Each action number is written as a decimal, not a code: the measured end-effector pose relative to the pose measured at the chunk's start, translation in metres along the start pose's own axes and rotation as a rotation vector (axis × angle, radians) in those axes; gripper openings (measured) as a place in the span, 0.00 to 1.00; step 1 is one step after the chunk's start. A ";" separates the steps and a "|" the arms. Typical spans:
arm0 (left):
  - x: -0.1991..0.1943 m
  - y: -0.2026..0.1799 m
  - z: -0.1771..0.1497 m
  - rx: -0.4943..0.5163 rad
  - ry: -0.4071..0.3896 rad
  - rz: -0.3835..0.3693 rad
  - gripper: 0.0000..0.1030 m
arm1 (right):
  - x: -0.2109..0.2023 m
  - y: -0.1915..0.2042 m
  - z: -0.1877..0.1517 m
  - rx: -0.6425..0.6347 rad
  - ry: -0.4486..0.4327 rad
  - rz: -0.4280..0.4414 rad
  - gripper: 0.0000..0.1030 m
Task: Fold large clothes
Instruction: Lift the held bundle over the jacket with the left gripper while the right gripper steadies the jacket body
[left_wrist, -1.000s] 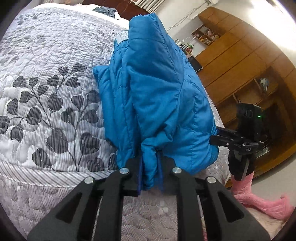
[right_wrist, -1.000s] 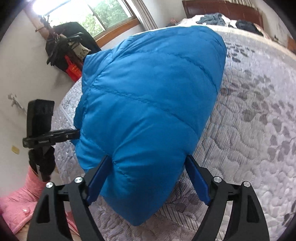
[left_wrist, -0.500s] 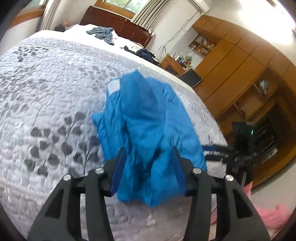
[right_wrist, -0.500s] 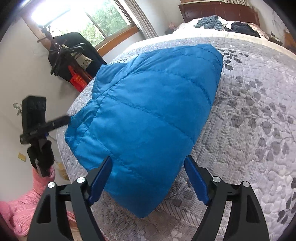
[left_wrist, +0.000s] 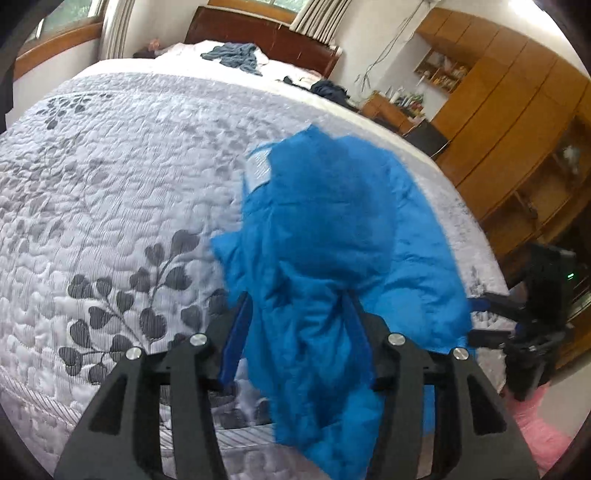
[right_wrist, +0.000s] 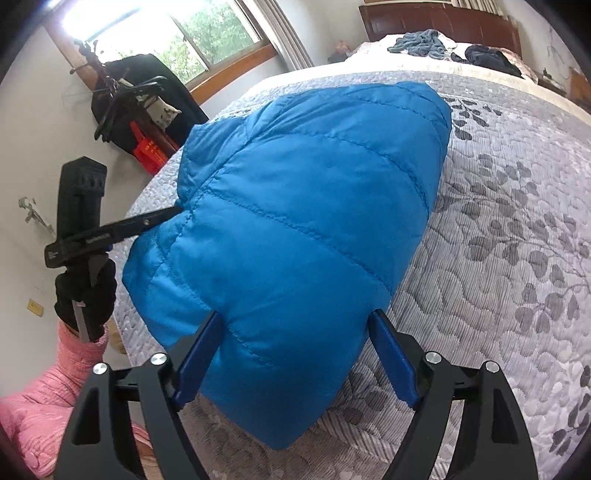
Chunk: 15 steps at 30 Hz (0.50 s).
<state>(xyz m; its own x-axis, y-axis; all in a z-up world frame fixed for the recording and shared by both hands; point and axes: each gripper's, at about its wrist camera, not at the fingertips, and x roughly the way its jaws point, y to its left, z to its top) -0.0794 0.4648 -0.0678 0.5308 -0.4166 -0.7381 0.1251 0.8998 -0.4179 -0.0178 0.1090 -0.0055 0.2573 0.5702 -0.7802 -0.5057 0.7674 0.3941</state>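
Note:
A blue quilted puffer jacket (left_wrist: 325, 221) lies bunched on the grey leaf-patterned quilt (left_wrist: 110, 184), near the bed's foot edge. My left gripper (left_wrist: 297, 314) is open, and the jacket's rumpled near end sits loosely between its fingers. In the right wrist view the jacket (right_wrist: 314, 203) shows a smooth folded face, and its near end lies between the spread fingers of my open right gripper (right_wrist: 295, 339). The left gripper (right_wrist: 166, 216) appears there at the jacket's left edge, held by a black-gloved hand (right_wrist: 85, 295) with a pink sleeve.
Loose clothes (left_wrist: 232, 55) lie by the dark wooden headboard (left_wrist: 266, 33). Wooden cabinets (left_wrist: 517, 129) stand along the right. A coat rack with dark garments (right_wrist: 136, 99) stands under the window. The quilt (right_wrist: 517, 258) stretches out beside the jacket.
My left gripper opened and let go of the jacket, then drew back. The jacket dropped from hanging upright to lying on the quilt. The right gripper stayed open and backed off slightly.

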 end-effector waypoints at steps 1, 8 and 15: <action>0.002 0.004 -0.001 -0.011 0.010 -0.006 0.50 | 0.000 0.001 0.000 -0.003 0.000 -0.002 0.80; 0.007 0.004 -0.006 0.022 0.008 0.027 0.50 | 0.000 0.005 -0.002 -0.017 -0.004 -0.027 0.80; 0.013 0.005 -0.009 0.023 0.009 0.031 0.52 | 0.001 0.006 -0.003 -0.015 -0.008 -0.033 0.81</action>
<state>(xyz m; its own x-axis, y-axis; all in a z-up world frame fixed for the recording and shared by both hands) -0.0796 0.4627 -0.0847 0.5270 -0.3896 -0.7553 0.1282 0.9150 -0.3825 -0.0233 0.1136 -0.0054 0.2802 0.5469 -0.7889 -0.5094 0.7813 0.3607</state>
